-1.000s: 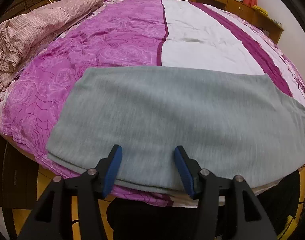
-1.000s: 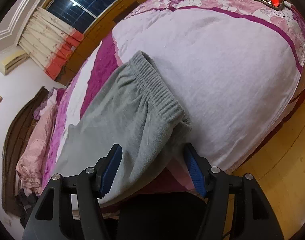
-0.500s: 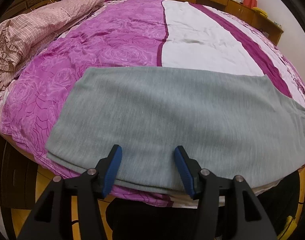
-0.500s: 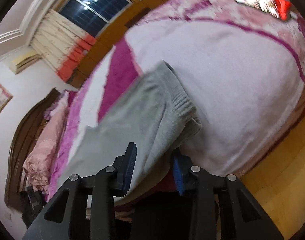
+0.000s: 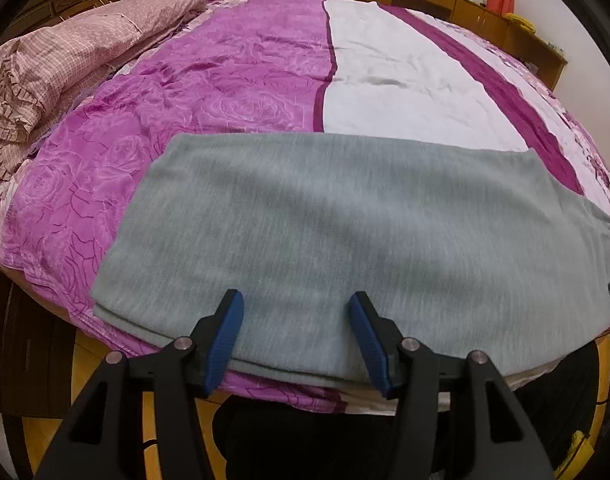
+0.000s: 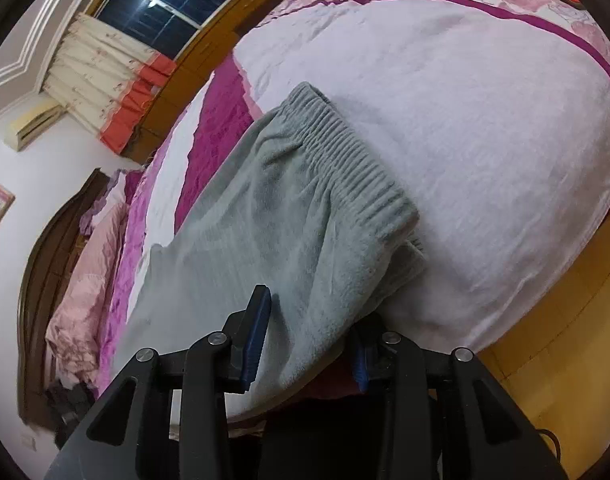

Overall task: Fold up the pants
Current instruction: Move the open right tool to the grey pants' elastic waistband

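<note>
I see the bed point(image 5: 241, 76) filling both views, magenta rose-print cover with a white panel point(image 5: 393, 88) down the middle; nothing here acts as a container, the bed is the only thing carrying anything. Pink quilt point(image 5: 77, 52) bunched at the headboard end. The pants point(image 5: 345, 240) lie flat along the near edge of the bed, grey, already doubled leg on leg, long side parallel to the edge, part on the rose print, part on the white panel. Waistband point(image 6: 345, 148) end sits on the white panel point(image 6: 465, 140), its near corner lifted off the cover. My right gripper point(image 6: 309, 336) is clamped on that near edge of the pants just behind the waistband, cloth bunched between the blue pads. My left gripper point(image 5: 297, 336) hangs over the near hem toward the leg end, jaws apart, pads straddling the cloth edge, not pinching it
</note>
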Motion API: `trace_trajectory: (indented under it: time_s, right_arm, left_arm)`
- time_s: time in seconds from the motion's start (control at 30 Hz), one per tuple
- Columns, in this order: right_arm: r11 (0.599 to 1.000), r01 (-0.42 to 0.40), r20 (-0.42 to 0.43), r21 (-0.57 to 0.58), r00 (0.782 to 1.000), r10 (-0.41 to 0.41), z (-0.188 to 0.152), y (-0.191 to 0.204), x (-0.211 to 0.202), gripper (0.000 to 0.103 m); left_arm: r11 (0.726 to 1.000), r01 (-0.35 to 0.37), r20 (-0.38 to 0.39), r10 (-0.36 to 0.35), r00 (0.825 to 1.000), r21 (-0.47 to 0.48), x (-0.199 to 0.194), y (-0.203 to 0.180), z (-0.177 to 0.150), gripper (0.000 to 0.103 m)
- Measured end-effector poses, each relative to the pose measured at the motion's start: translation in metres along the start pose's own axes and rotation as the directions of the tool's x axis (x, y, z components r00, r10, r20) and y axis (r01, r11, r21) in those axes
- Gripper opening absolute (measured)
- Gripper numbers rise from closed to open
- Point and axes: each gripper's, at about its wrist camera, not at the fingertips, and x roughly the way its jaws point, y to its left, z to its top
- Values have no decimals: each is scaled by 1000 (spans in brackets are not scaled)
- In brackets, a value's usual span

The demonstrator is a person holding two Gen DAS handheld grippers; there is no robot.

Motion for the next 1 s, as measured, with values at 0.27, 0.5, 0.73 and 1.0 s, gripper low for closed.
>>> trace_trajectory:
  time_s: [0.27,0.5,0.73,1.0]
  right_arm:
    - [1000,24,-19,-20,1000,-25,3,4,8,29]
    - [995,56,-55,-77,997,-60,6,10,11,32]
    - [1000,27,-33,0,999,-27,13,18,3,32]
    - [983,103,39,-155,994,-98,13,56,-15,11]
  left_arm:
    - [1000,20,-17,-20,1000,-9,-11,4,-2,58]
    - [1000,17,7,-17,1000,-5,-29,6,-4,58]
    - [1000,25,11,-25,1000,-13,-41,13,-9,58]
    - [999,15,10,-15,1000,-50,-47,29,-13,58]
